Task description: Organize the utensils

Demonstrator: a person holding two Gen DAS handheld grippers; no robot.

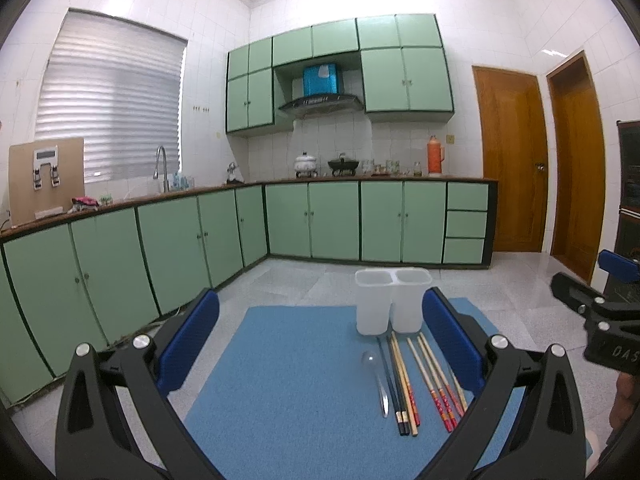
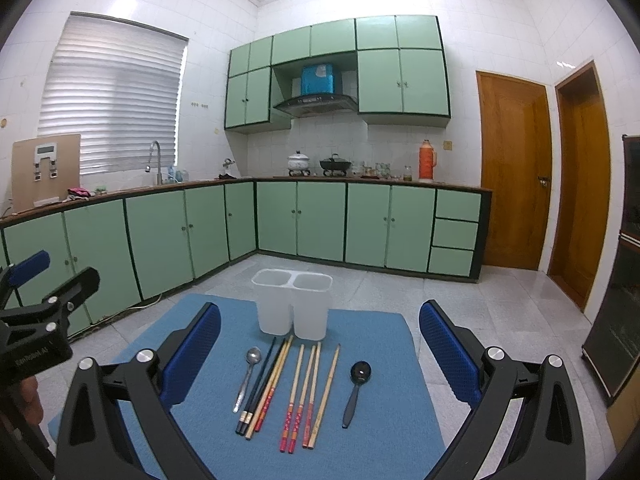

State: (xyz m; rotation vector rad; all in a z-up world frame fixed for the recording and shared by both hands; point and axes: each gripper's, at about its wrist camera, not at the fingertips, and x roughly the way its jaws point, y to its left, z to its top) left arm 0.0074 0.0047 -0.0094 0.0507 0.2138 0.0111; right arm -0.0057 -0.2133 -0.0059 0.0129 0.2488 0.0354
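The right hand-held gripper point(image 2: 320, 344) hangs wide apart above a blue mat point(image 2: 384, 420). Ahead of it lie a metal spoon point(image 2: 248, 376), chopsticks point(image 2: 298, 394) and a black spoon point(image 2: 355, 390), with a two-compartment holder point(image 2: 294, 308) beyond.

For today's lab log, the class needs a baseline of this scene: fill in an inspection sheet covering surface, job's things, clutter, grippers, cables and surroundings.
Surface: blue mat on pale tiled floor.
Job's things: empty two-compartment white holder at the mat's far edge; metal spoon, chopsticks and black spoon lying in a row before it.
Clutter: nothing seen on the mat.
Grippers: left gripper and right gripper both open, holding nothing.
Cables: a cord along the cabinet base, left.
Surroundings: green cabinets, wooden doors, orange flask on the counter.
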